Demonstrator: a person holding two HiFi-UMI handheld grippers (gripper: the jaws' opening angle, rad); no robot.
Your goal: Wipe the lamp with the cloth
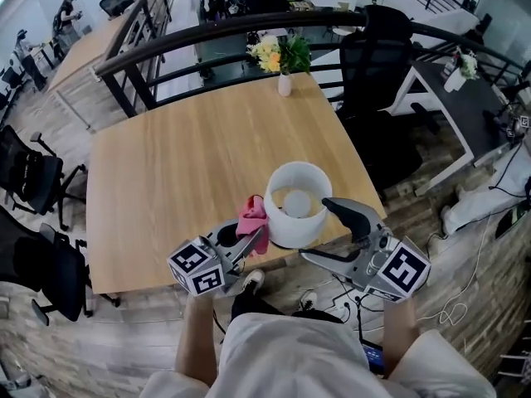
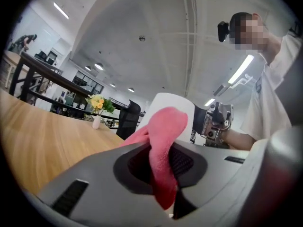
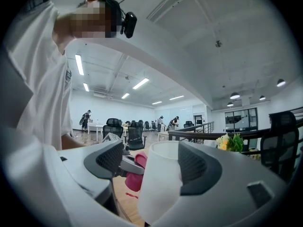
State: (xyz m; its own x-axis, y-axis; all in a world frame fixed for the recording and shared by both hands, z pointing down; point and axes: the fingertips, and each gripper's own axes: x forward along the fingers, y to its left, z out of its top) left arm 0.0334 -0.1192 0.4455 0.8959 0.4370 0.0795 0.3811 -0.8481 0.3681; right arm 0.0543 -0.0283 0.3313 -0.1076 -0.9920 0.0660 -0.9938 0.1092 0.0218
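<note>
Wiping step: left gripper's fingers clamp the cloth beside the lamp, right gripper's straddle it open; next, rub its side.

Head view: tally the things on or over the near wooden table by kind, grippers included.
lamp: 1
pink cloth: 1
vase of flowers: 1
grippers: 2, the left gripper and the right gripper
Total: 5
</note>
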